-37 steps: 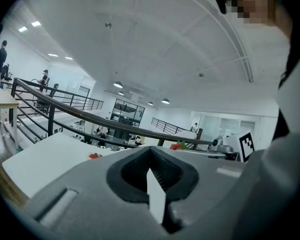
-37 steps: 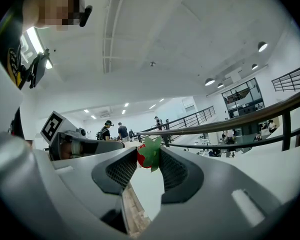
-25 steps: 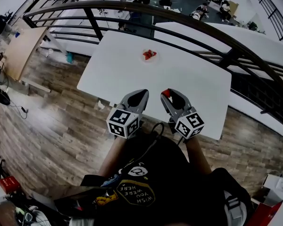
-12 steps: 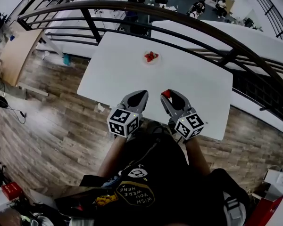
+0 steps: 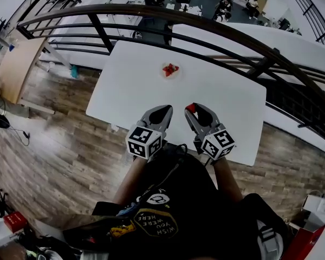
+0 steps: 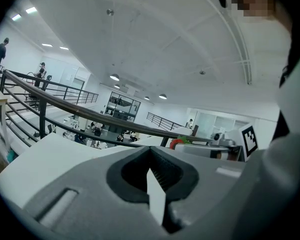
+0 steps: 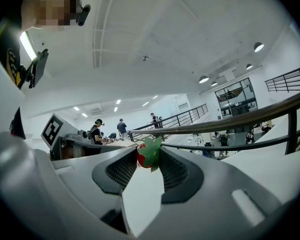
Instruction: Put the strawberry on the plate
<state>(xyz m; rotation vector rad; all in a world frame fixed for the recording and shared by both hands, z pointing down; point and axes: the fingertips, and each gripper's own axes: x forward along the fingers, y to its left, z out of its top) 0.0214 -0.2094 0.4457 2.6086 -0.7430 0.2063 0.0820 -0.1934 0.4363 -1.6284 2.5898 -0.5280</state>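
A red strawberry (image 7: 145, 155) with a green leafy cap is pinched between the tips of my right gripper (image 7: 149, 153), which is shut on it. In the head view that gripper (image 5: 192, 108) hovers over the near part of the white table (image 5: 227, 96) with the red berry (image 5: 190, 108) at its tip. My left gripper (image 5: 165, 108) hangs just to its left, shut with nothing in it; its jaw tips (image 6: 150, 150) meet. A small white plate (image 5: 177, 74) lies far across the table and carries another red strawberry (image 5: 169, 69).
A dark curved railing (image 5: 216, 26) runs behind the table's far edge, with a lower floor of desks and people beyond. Wooden floor lies to the left and right of the table. The person's body is close against the near edge.
The head view has shifted slightly. Both grippers stay in the same place near the table's front edge, and the strawberry remains in the right one.
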